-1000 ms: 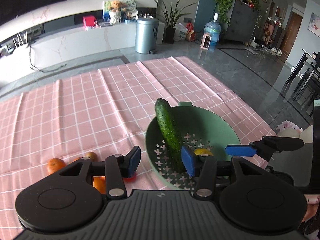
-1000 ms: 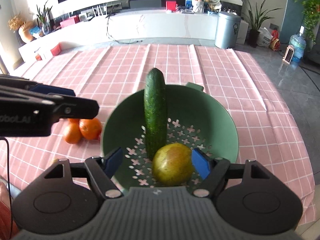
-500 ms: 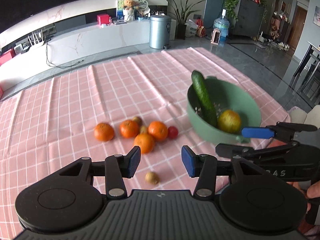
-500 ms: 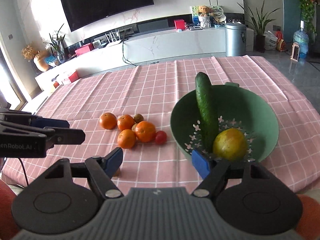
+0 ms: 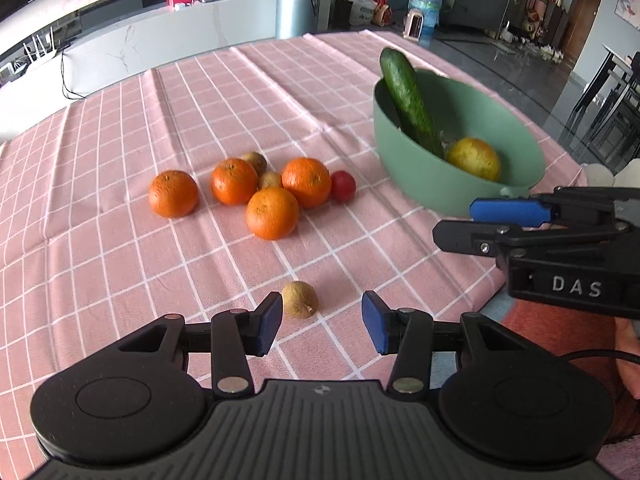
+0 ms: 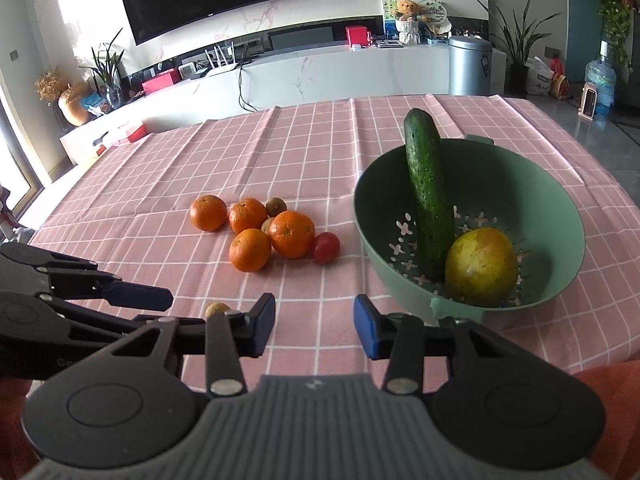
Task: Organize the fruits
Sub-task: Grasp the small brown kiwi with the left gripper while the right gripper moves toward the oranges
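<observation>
A green colander bowl holds a cucumber and a yellow-green round fruit. Several oranges, a cherry tomato and small brown fruits cluster left of it. One small brown fruit lies alone, just ahead of my open left gripper, beside its left pad. My right gripper hovers over bare cloth, jaws closing with nothing between them.
A pink checked tablecloth covers the table, and its near edge runs under both grippers. The right gripper reaches in at the right of the left wrist view, near the bowl's handle. Beyond the table are a grey bin and a white counter.
Both grippers drew back from the bowl toward the table's near edge. The left one swung left and down to the lone brown fruit. The right jaws narrowed.
</observation>
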Available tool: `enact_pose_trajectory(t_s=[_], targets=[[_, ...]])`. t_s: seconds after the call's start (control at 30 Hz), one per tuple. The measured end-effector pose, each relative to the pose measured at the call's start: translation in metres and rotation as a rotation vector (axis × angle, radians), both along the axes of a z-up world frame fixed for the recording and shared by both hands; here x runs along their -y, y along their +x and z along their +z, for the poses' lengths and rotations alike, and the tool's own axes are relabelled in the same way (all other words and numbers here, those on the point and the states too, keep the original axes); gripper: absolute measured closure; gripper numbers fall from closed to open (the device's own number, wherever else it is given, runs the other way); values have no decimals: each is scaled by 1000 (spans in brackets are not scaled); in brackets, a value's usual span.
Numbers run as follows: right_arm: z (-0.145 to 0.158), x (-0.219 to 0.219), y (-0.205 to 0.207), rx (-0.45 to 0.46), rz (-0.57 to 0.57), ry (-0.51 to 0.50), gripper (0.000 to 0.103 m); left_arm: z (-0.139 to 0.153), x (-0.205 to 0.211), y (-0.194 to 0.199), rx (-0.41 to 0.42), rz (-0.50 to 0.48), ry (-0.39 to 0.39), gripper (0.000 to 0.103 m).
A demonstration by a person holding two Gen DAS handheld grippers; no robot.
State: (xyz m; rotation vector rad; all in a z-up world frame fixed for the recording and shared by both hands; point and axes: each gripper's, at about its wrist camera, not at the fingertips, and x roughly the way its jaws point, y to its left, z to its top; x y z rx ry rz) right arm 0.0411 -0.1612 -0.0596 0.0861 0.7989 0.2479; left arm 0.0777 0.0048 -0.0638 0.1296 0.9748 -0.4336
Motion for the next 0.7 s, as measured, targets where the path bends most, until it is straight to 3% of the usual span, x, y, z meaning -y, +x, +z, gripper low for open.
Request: enact_pose_trajectory(t_s=[0.2,0.53,0.7], targets=[[-13,-5,13,-41,18,14,63,-22,3,15,-44,16,55,56],[-24,-13,29,-70,44,23,63,-32,0,27,-81,37,32,74],[-22,-21,36,-49,56,39,62,-25,-11,30,-64,99,20,74]])
